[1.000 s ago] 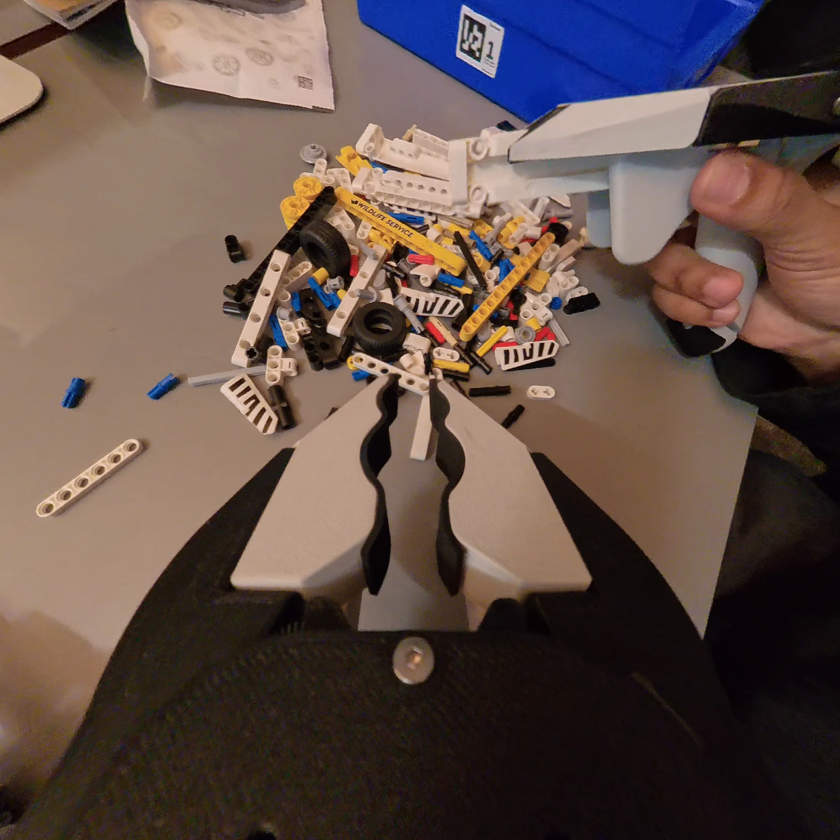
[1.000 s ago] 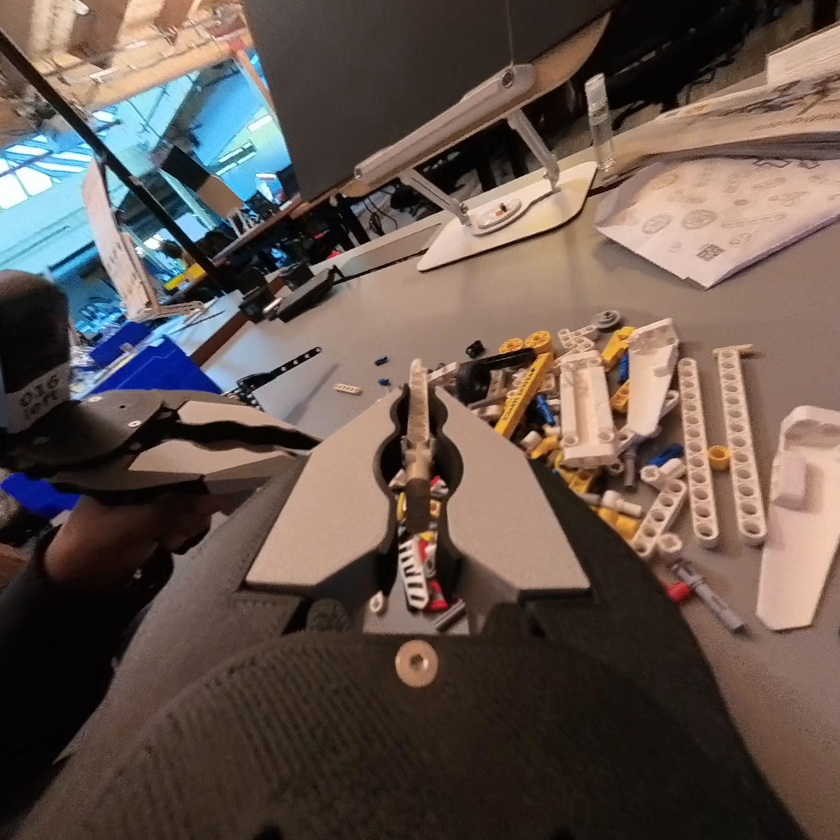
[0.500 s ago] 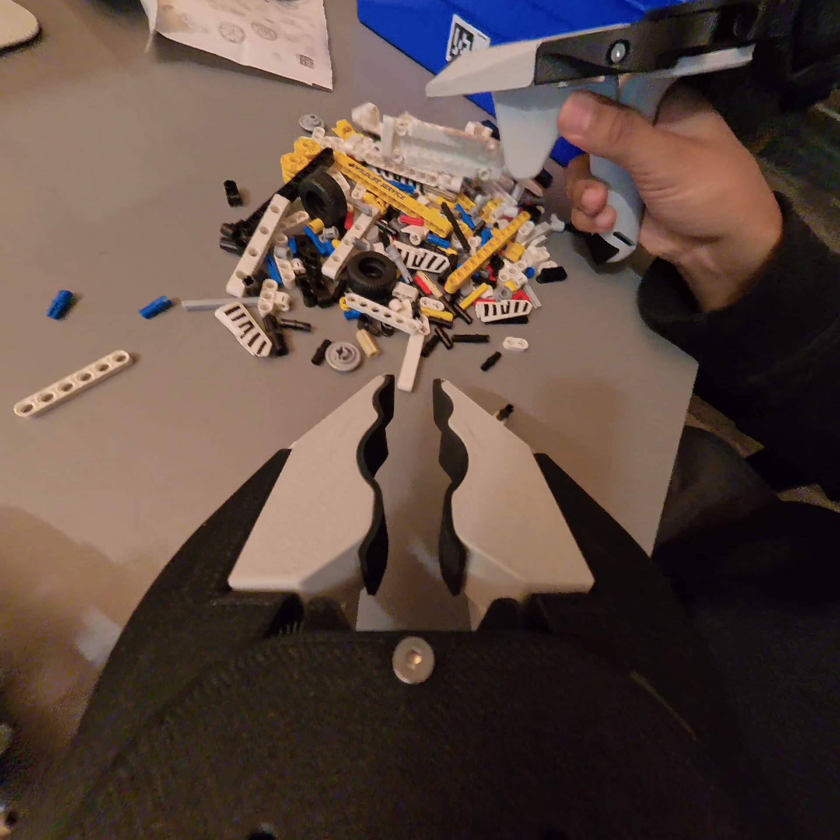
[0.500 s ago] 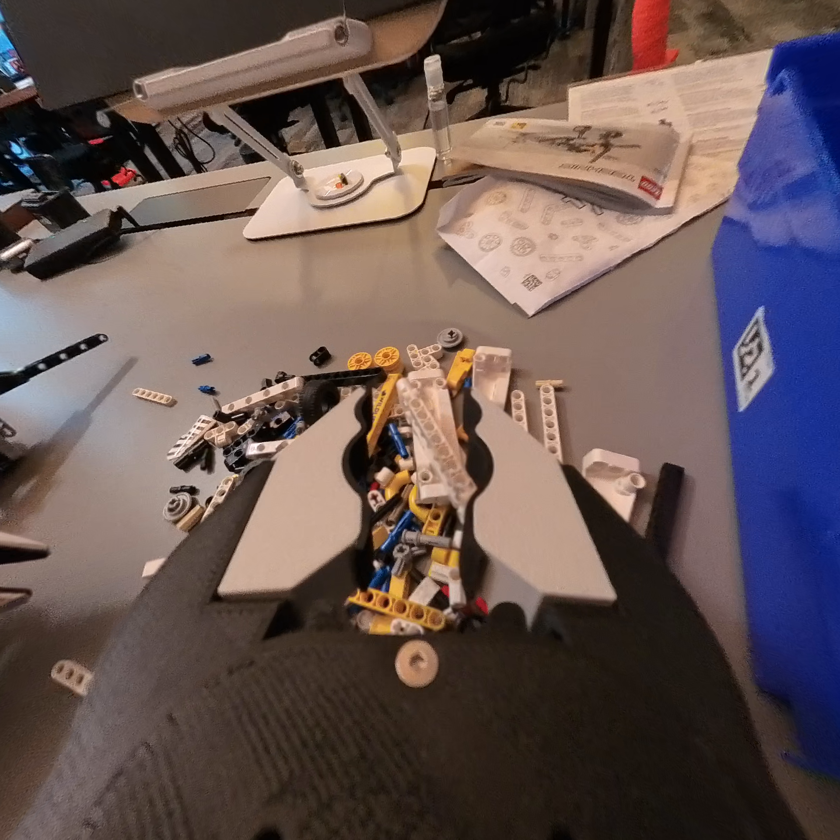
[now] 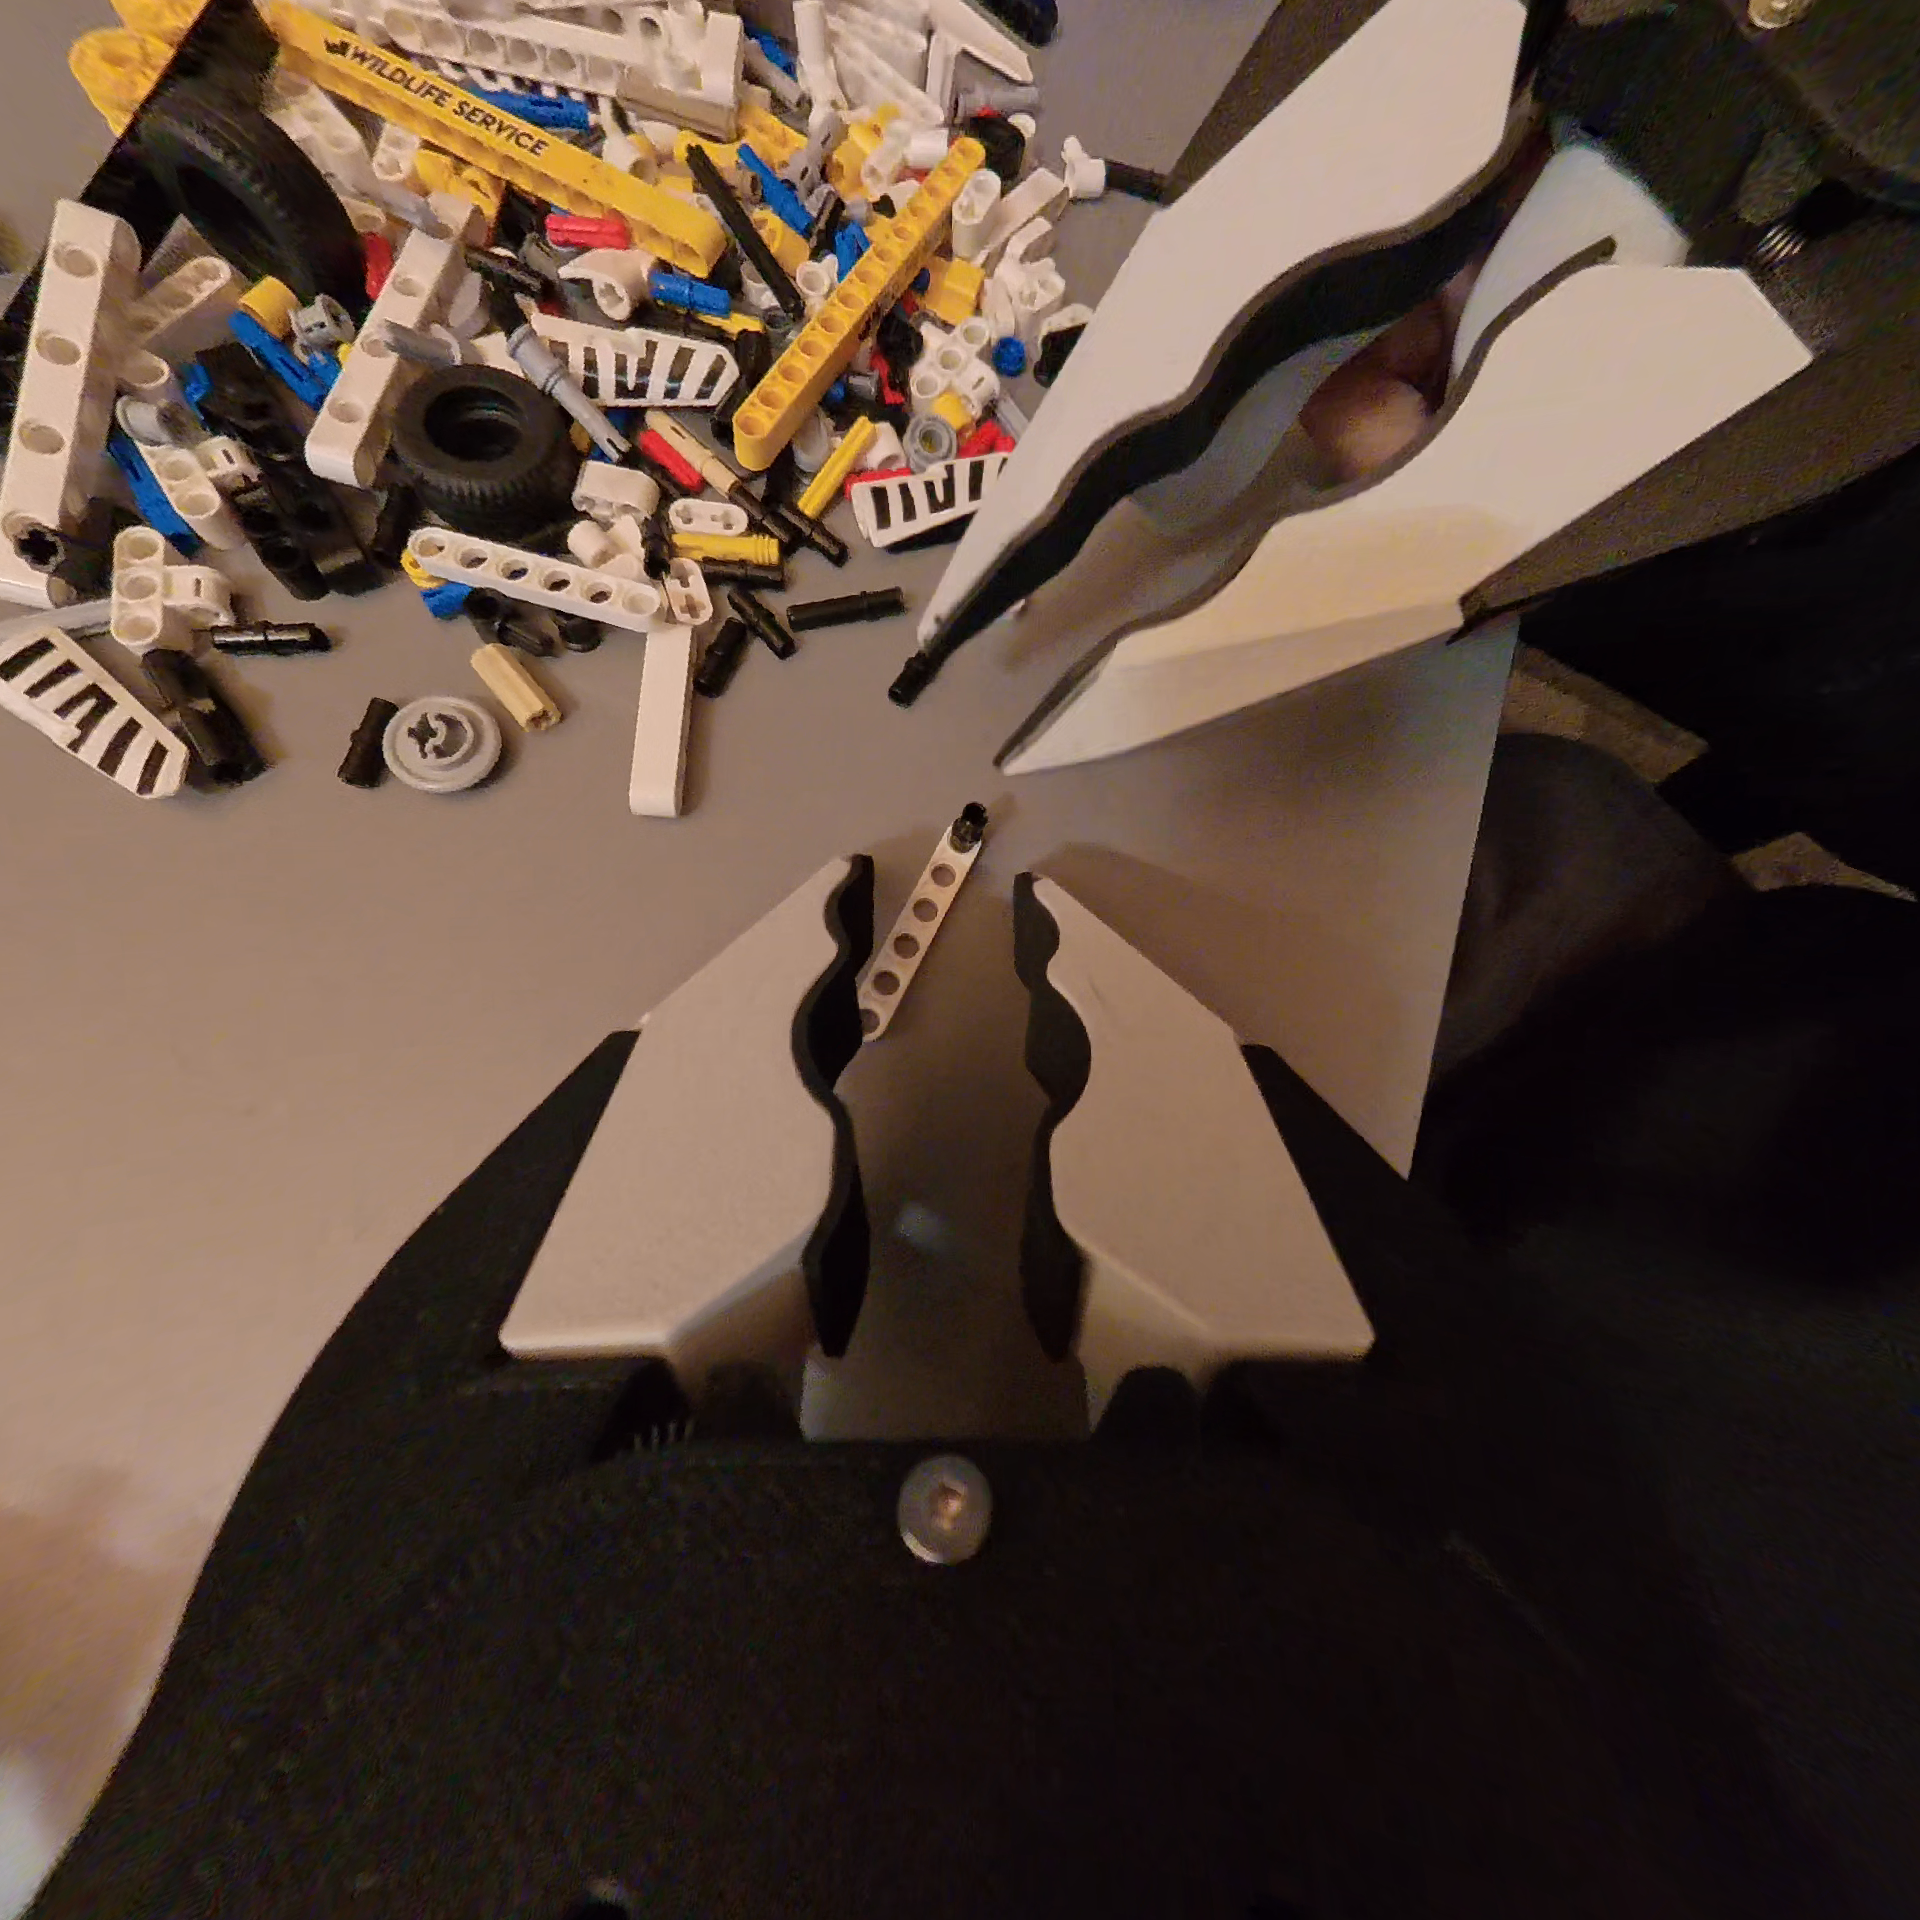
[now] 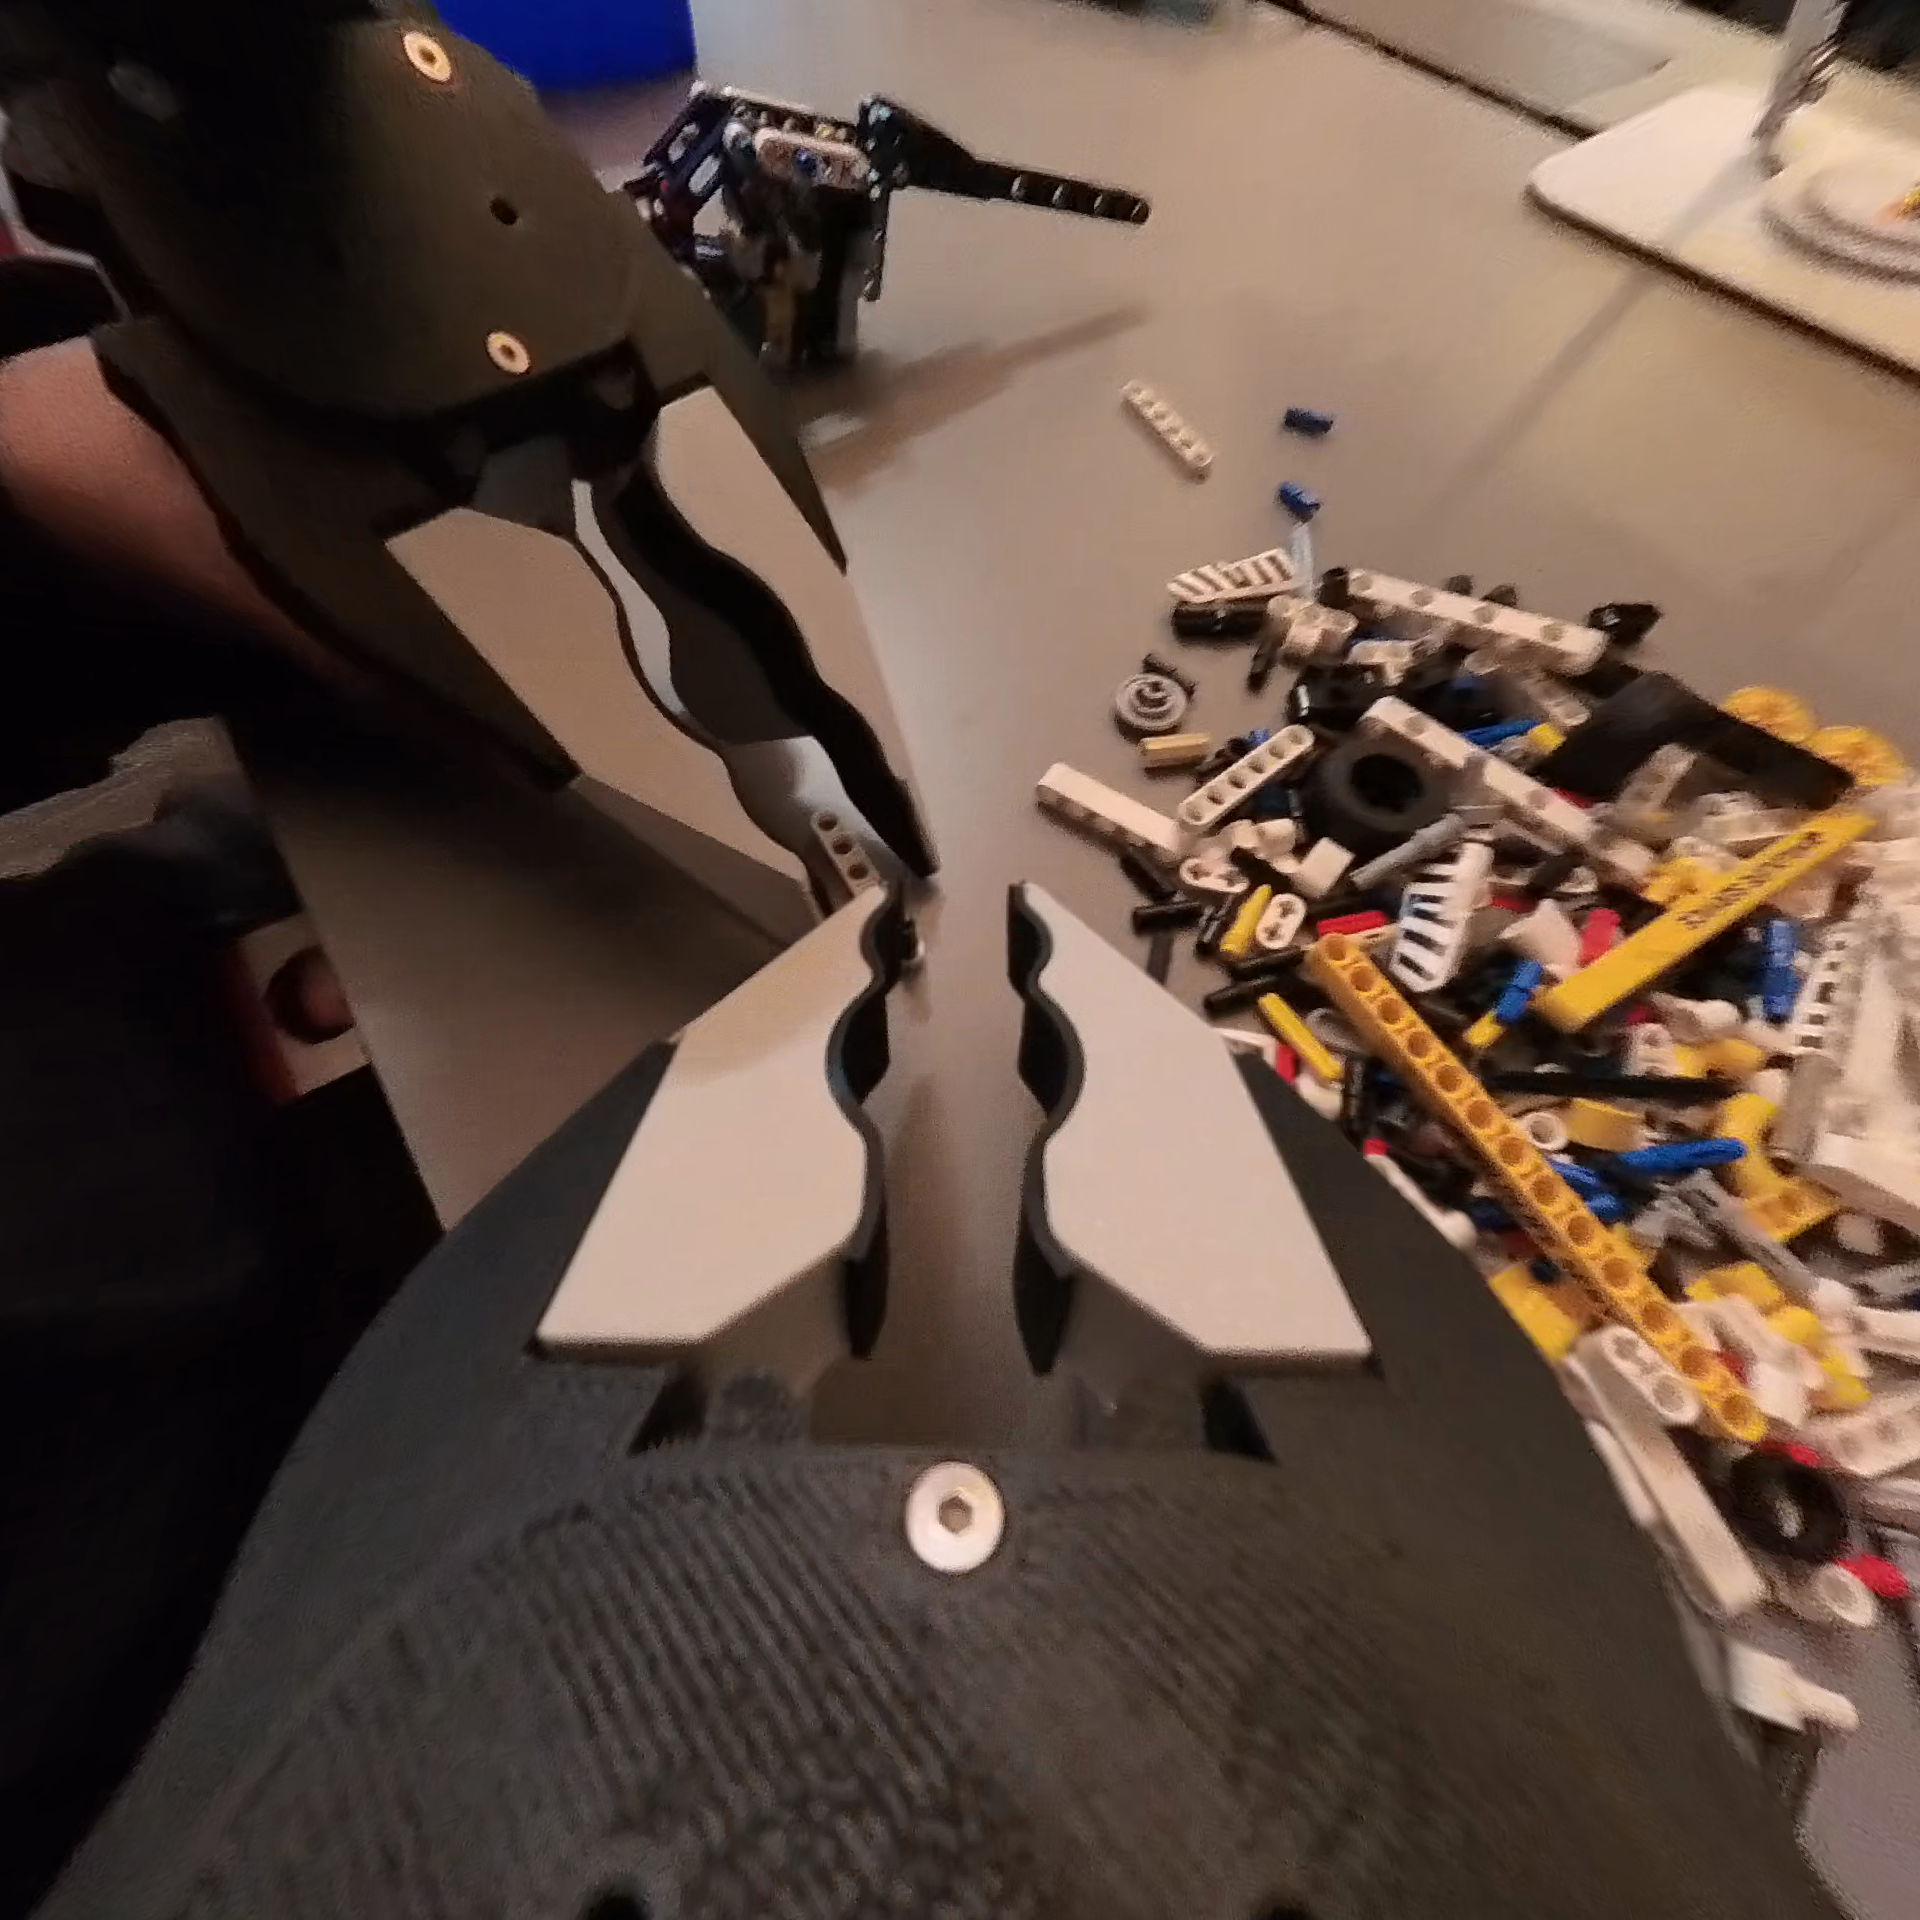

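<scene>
2 grippers meet tip to tip over a grey counter (image 5: 260, 1039). The left gripper (image 5: 935, 883) has its fingers narrowly apart, with a white beam (image 5: 914, 935) lying on the counter between them. The beam leans against the left finger's pad (image 5: 836, 966) and stands clear of the right pad, so nothing is pinched. A black pin (image 5: 971, 819) sits in the beam's far end, just past the fingertips.

The right gripper (image 6: 945, 904) also has its fingers narrowly apart, with bare counter between them. Its left fingertip (image 6: 883, 925) is at the pin end of the beam (image 6: 840, 847); whether it touches is not clear. In the left wrist view this gripper comes in from the upper right, tips just beyond the pin.

Ahead and to the left of the left fingers lies a pile of bricks (image 5: 623, 312), with a grey wheel hub (image 5: 442, 743) and a white bar (image 5: 662, 717) at its near edge. Beyond the right fingers stands a dark, half-built model (image 6: 800, 239).
</scene>
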A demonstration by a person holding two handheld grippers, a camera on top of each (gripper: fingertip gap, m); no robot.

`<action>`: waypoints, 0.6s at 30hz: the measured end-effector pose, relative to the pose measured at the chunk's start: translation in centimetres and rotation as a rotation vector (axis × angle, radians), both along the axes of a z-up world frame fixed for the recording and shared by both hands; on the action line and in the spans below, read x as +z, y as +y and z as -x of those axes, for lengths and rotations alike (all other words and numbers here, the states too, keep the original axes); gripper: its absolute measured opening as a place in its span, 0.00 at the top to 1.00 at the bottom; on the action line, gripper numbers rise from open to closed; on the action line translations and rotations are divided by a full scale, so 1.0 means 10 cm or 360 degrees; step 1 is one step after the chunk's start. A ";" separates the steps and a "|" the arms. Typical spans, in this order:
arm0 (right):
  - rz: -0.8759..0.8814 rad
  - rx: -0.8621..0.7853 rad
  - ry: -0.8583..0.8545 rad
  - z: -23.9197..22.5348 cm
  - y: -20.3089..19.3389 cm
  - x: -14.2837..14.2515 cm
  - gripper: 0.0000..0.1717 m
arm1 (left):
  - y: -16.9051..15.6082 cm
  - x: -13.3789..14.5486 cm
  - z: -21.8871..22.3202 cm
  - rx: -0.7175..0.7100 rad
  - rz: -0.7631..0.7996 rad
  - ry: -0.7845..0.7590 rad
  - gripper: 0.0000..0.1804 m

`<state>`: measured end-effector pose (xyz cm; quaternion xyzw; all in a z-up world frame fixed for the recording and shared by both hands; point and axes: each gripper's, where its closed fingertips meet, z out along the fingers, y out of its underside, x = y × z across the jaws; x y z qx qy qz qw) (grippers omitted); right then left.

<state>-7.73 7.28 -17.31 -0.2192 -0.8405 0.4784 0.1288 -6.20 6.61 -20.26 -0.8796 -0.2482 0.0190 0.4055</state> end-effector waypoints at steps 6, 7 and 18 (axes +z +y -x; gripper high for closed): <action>-0.0013 0.0071 -0.0125 -0.07 -0.06 -0.08 0.91 | 0.02 -0.03 0.01 -0.0021 0.0055 0.0042 0.90; -0.0045 0.0074 -0.0136 -0.08 -0.07 -0.11 0.91 | 0.02 -0.03 0.02 -0.0021 0.0060 0.0053 0.90; -0.0158 0.0112 -0.0207 -0.10 -0.10 -0.24 0.99 | 0.04 -0.03 -0.03 -0.0096 0.0052 0.0042 0.98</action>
